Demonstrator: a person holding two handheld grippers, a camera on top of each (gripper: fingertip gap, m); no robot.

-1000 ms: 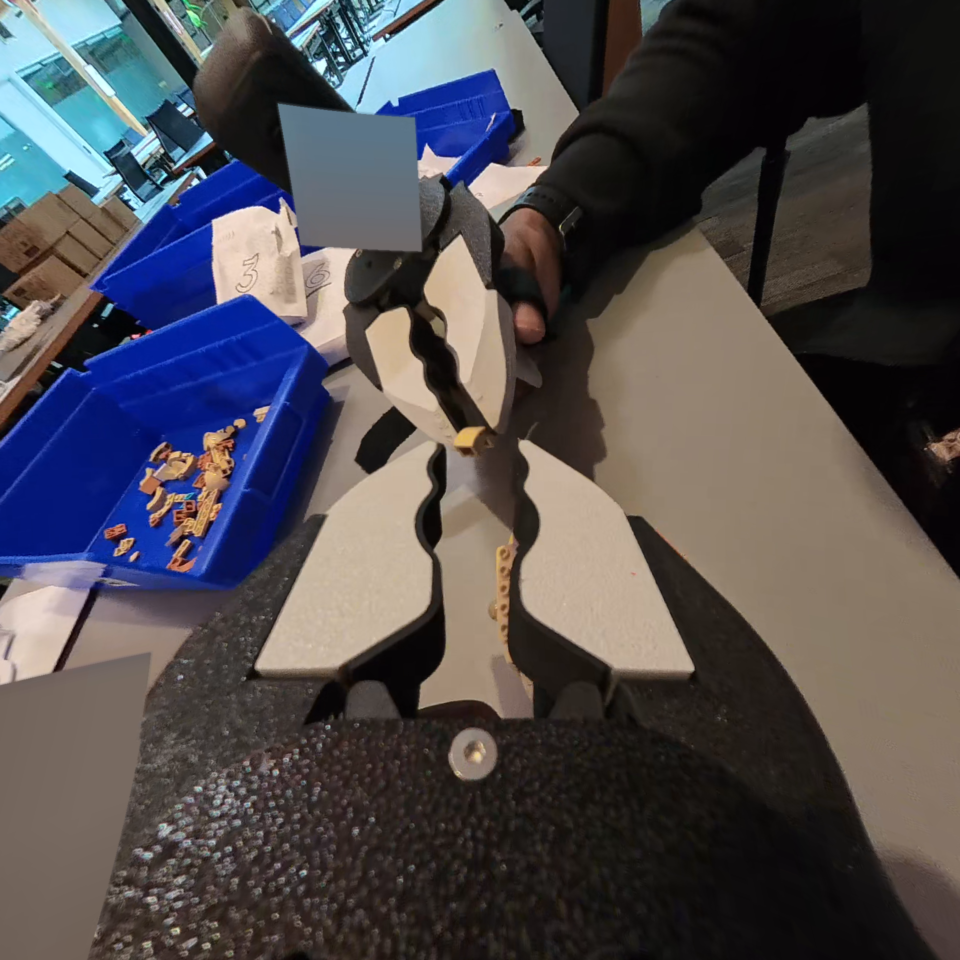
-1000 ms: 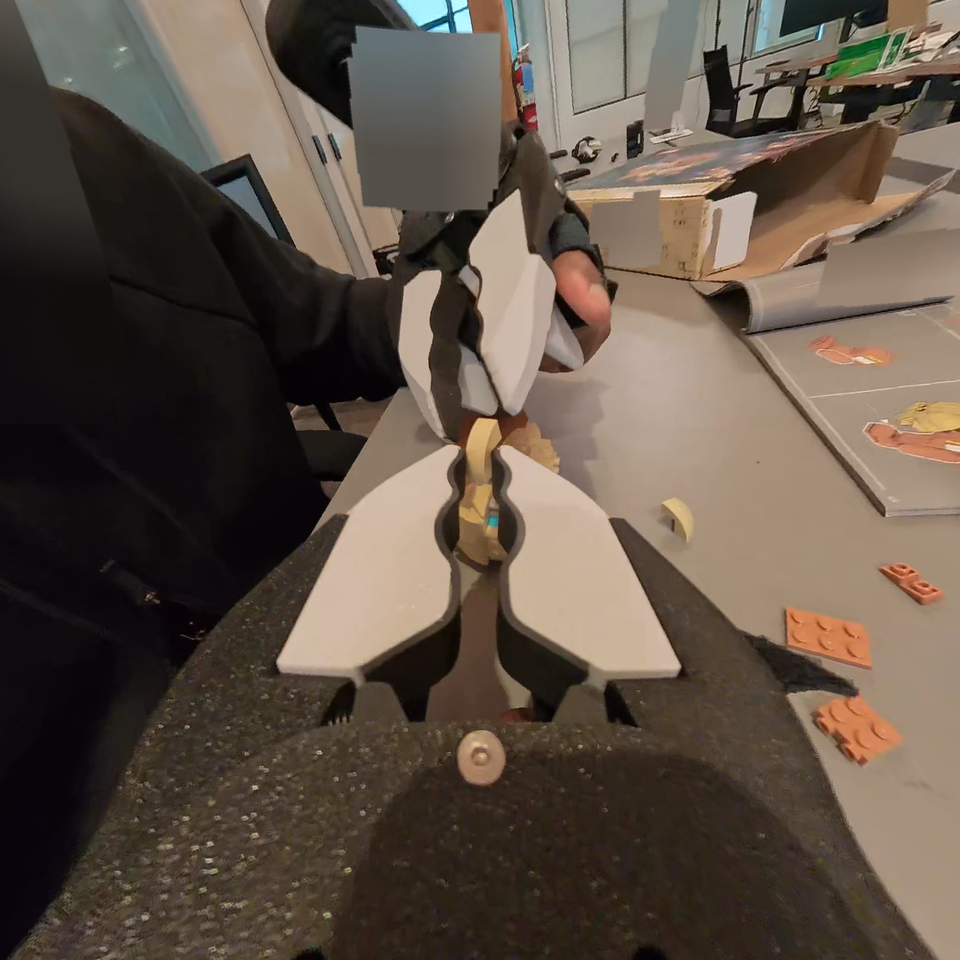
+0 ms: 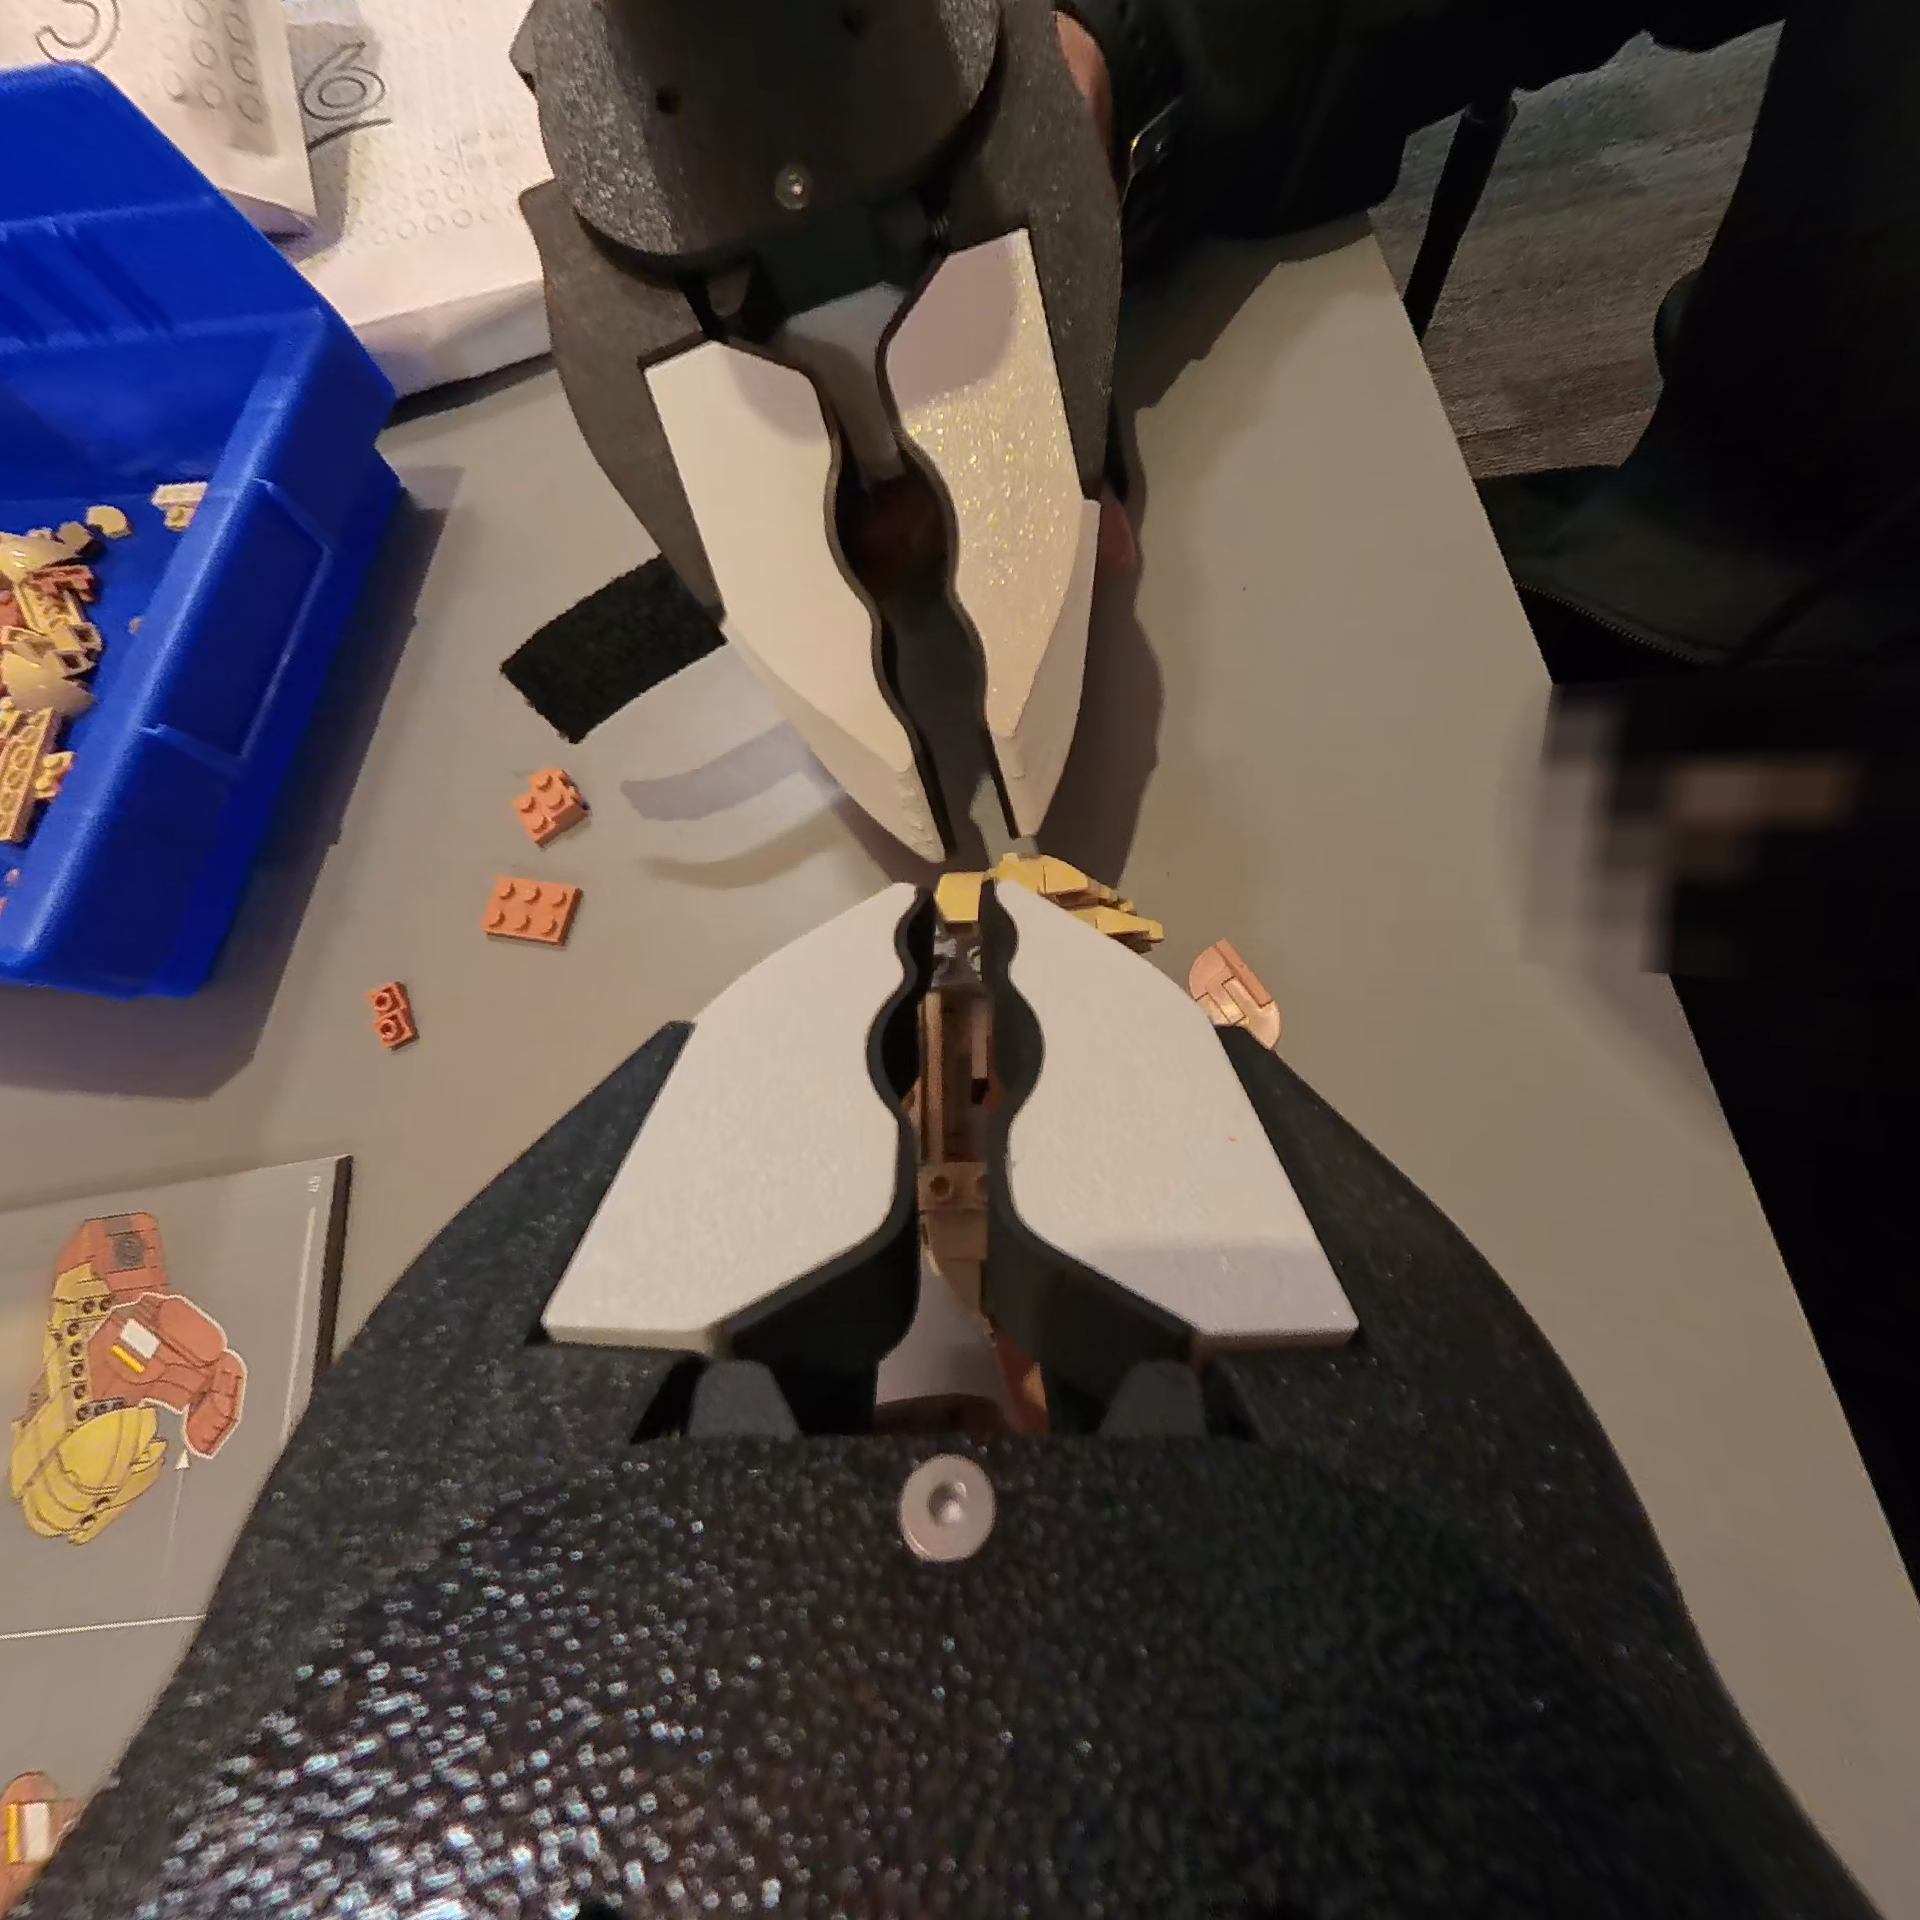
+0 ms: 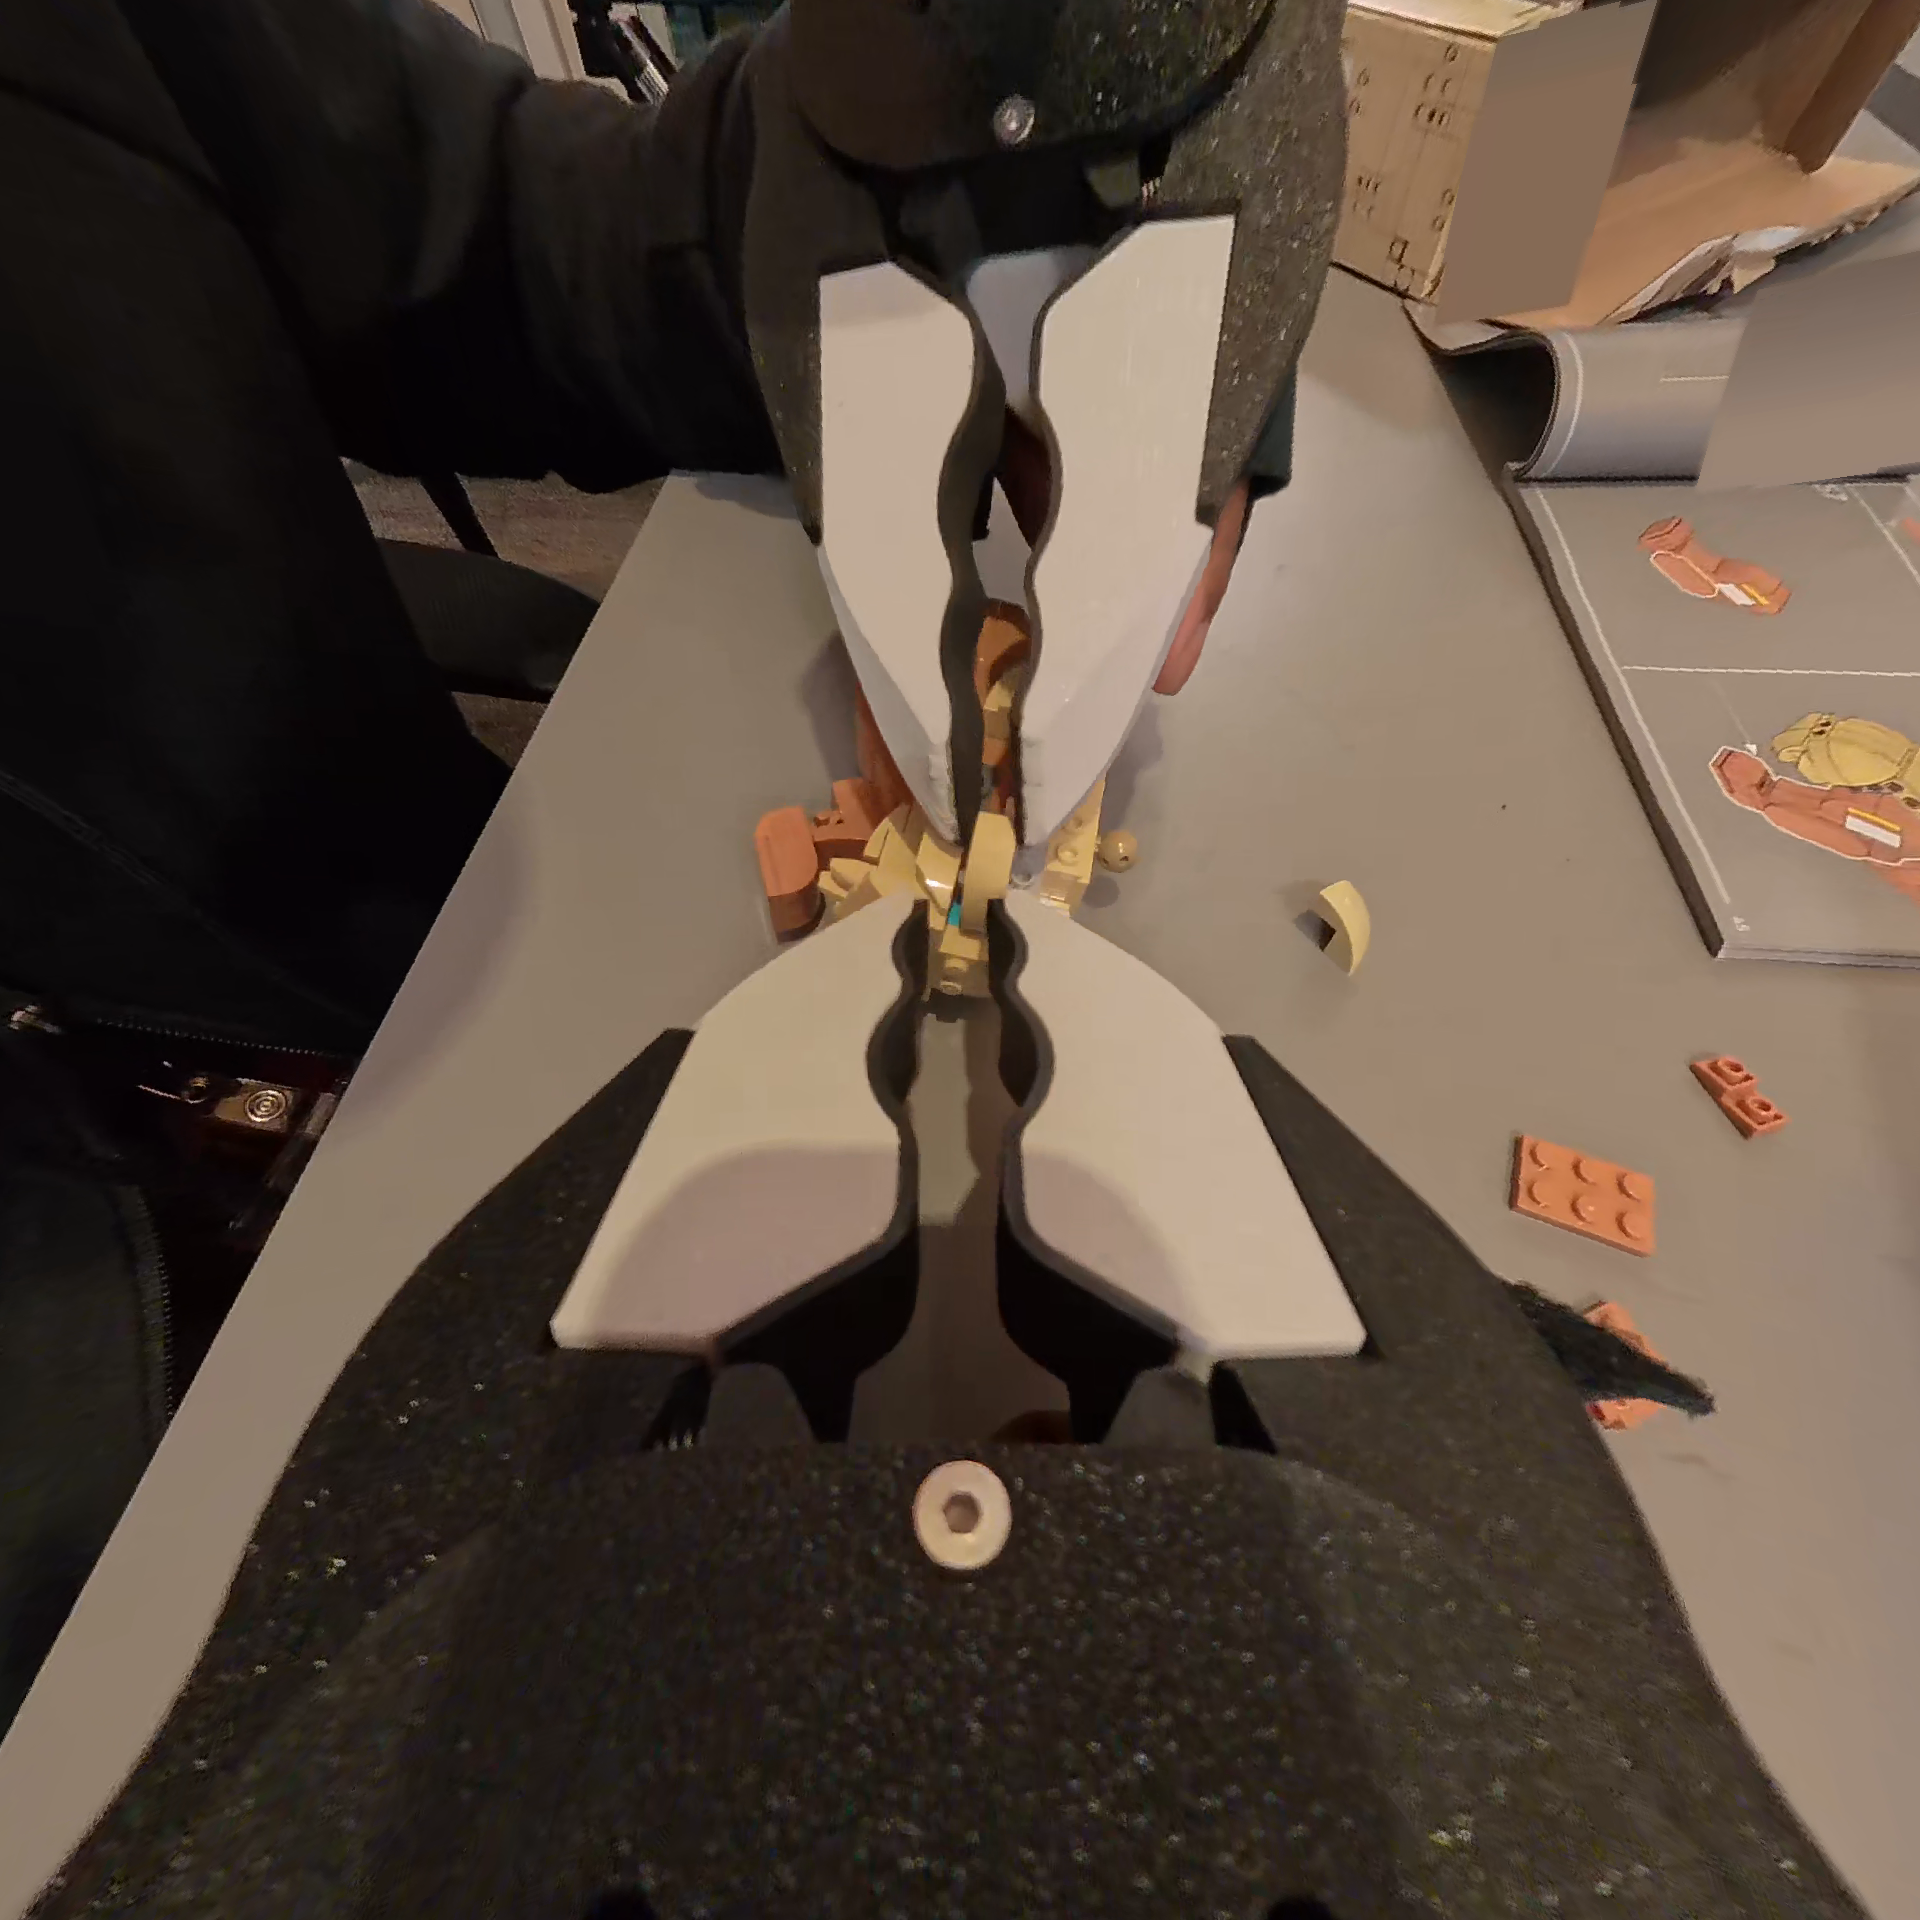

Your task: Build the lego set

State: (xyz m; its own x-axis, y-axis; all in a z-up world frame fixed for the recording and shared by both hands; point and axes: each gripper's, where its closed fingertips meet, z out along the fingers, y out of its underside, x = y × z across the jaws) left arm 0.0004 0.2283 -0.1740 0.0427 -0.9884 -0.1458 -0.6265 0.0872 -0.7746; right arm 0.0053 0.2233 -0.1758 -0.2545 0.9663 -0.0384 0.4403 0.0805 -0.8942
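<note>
Left wrist view: blue bin holds loose tan bricks; both hand-held grippers clamp tan model.

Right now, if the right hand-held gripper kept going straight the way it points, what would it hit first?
Almost at once, the tips of the left hand-held gripper, which point back at it. The right hand-held gripper is shut on the tan lego assembly, and the left one pinches a tan piece against it. Depth between them is unclear.

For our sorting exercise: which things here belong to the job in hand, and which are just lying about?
In use: left gripper, right gripper, tan model, booklet.

Lying about: blue bin, orange plates, tan dome piece, cardboard box.
</note>
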